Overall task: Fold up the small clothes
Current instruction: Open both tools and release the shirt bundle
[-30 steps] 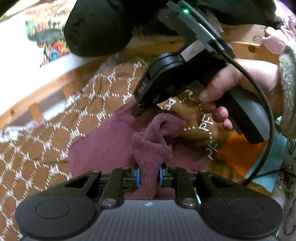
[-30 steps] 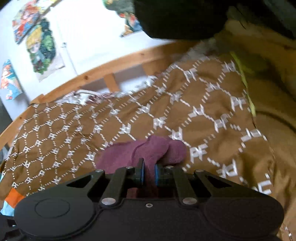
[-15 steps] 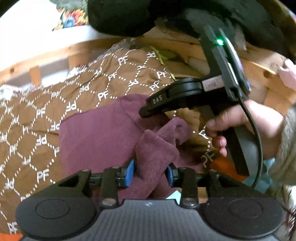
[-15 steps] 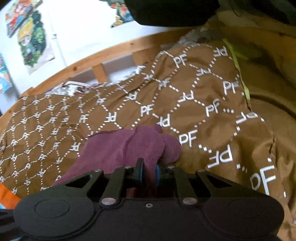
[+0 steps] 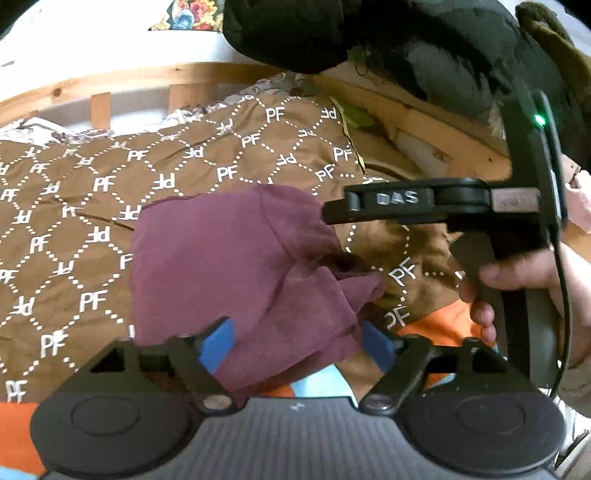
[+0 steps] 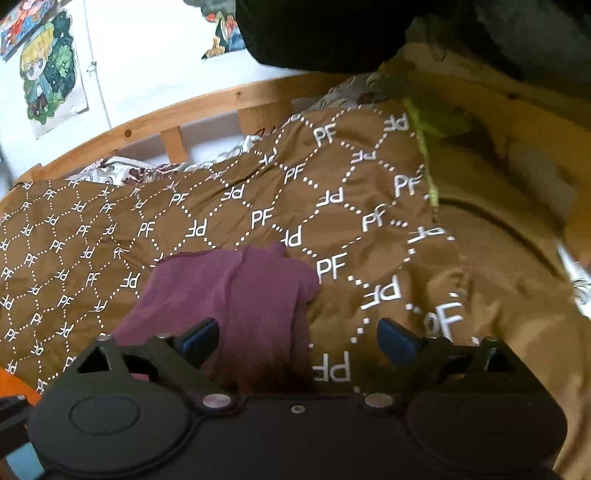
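Observation:
A small maroon garment (image 5: 229, 251) lies folded over on a brown quilt printed with white PF letters (image 5: 74, 206). My left gripper (image 5: 295, 341) is open, with a bunched corner of the garment lying loose between its blue pads (image 5: 218, 339). My right gripper (image 6: 299, 338) is open just above the garment's (image 6: 236, 291) right edge. In the left wrist view the right gripper (image 5: 388, 206) hovers over the garment's far right side, held by a hand (image 5: 524, 280).
A wooden bed rail (image 6: 147, 125) runs along the back, with a white wall and posters (image 6: 48, 70) behind it. A black garment (image 5: 303, 29) hangs over the top. An orange and light-blue cloth (image 5: 432, 325) lies at the near right.
Both grippers have opened and let go of the maroon garment. The garment now lies flatter on the quilt, and the right gripper has lifted slightly off it.

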{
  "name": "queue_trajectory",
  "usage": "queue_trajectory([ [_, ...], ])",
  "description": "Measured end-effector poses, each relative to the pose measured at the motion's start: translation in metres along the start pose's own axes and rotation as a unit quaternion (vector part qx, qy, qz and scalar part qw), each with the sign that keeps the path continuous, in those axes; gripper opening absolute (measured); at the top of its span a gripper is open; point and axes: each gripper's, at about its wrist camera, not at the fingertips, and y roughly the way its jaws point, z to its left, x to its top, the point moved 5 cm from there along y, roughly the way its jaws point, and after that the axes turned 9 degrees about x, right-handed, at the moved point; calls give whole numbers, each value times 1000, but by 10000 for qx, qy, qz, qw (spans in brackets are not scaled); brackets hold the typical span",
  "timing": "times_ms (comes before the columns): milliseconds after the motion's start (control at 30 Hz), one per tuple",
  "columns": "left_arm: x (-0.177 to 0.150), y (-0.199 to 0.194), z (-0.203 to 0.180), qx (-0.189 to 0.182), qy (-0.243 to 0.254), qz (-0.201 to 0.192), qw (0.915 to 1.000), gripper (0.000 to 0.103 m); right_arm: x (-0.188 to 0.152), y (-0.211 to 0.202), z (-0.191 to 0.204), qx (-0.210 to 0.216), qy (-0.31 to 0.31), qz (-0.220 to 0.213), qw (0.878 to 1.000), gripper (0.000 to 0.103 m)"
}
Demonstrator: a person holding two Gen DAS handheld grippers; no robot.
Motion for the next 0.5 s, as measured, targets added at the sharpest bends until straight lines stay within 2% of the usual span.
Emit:
queue_trajectory([
  [33, 0, -5, 2, 70, -25, -17, 10000, 93, -1, -7, 1, -13, 20, -63, 10000, 102],
  [100, -2, -16, 8, 172, -115, -34, 9998, 98, -6, -18, 3, -57, 21, -171, 9998, 102],
  [367, 6, -44, 37, 351, -416, -173, 9984, 102, -34, -52, 21, -76, -355, -893, 9953, 102],
  [500, 5, -46, 50, 621, -565, -129, 9964, 102, -54, -53, 30, -308, -732, -979, 9920, 102],
])
